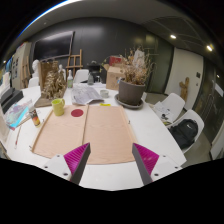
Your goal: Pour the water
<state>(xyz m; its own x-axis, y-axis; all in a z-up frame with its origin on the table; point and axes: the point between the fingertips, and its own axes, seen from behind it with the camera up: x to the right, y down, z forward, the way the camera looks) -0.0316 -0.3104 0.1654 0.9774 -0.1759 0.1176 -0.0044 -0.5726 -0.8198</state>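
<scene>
The claw, fingers wide apart and empty, hovers over the counter; the yellow-green cup stands upright well ahead, toward the frame's left.

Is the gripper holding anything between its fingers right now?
No: the gripper is open, with only the tan mat on the white table showing between its fingers.

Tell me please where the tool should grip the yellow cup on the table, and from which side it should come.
Grip the yellow cup around its middle, probably coming level from the near side. It stands upright and round past the tan mat, ahead-left of the open tool, which holds nothing. A small bottle stands to its left, so keep the fingers clear of it.
</scene>
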